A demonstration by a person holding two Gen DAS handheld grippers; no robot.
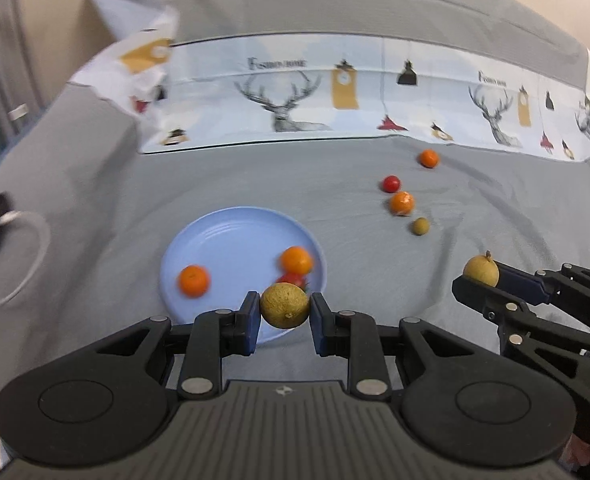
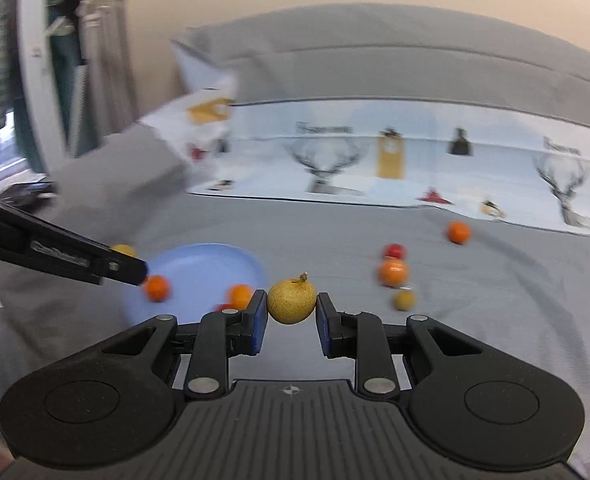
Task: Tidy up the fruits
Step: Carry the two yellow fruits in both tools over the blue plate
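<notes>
Black linkages and blue pads of the left gripper [image 1: 285, 310] fill the near edge of the left wrist view, clamped tight on a yellowish-tan round fruit [image 1: 284, 305] held between the fingertips. Just beyond it lies a light blue plate [image 1: 223, 236] on the grey bedsheet [image 1: 95, 200], carrying two oranges, one at the left [image 1: 193, 280] and one at the right [image 1: 296, 260], with a red fruit [image 1: 293, 279] partly hidden behind the held one. At the right, the right gripper [image 1: 479, 276] pinches a second tan fruit with a stem [image 1: 481, 271]. Farther off, right of the plate, loose on the sheet, sit a small olive-tan fruit [image 1: 420, 226], an orange [image 1: 401, 203], a red fruit [image 1: 391, 183] and the farthest orange [image 1: 428, 158]. A deer-print cloth [image 1: 335, 96] stretches across the far side.

From the right wrist view, the right gripper [image 2: 291, 306] is closed on its stemmed tan fruit [image 2: 292, 299]. The left gripper's finger [image 2: 67, 258] reaches in from the left over the blue plate [image 2: 199, 264], a bit of its yellow fruit [image 2: 124, 249] showing behind it. This view is blurred.
</notes>
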